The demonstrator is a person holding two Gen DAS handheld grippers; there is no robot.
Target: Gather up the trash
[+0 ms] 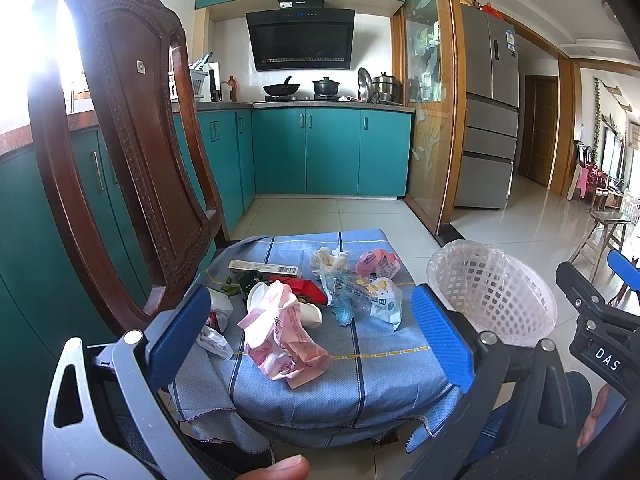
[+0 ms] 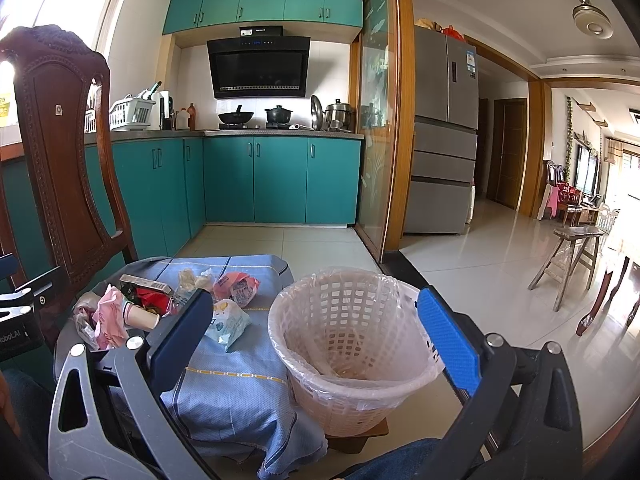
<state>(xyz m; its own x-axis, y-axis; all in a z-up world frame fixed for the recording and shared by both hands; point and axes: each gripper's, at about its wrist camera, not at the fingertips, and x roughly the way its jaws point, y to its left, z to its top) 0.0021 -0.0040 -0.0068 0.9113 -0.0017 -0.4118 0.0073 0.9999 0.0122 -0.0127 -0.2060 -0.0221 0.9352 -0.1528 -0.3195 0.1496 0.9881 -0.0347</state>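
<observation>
I'm holding both tongs up over a low counter (image 1: 384, 376) draped in a blue cloth, and neither one is gripping anything. My left tongs (image 1: 312, 332) are spread wide, hanging above the near side of the trash pile. My right tongs (image 2: 316, 332) are spread wide too, hanging over the bin (image 2: 352, 344).

The trash is all sitting on the cloth: a crumpled pink bag (image 1: 284, 344) nearest me, a paper cup (image 1: 308, 312) lying on its side just behind it, a red wrapper (image 1: 304, 286) past that, and a long box (image 1: 264, 268) with a barcode at the far side. To the right there's a clear wrapper (image 1: 344, 296), a white pouch (image 1: 386, 302), a pink pouch (image 1: 378, 262) and a balled-up tissue (image 1: 328, 260). A white bag (image 1: 218, 322) is slumping off the left edge.

The bin is a pale mesh basket with a clear liner, standing just right of the counter, and I'm not seeing any trash inside it. A carved wooden chair (image 1: 132, 152) is standing at the left of the counter.
</observation>
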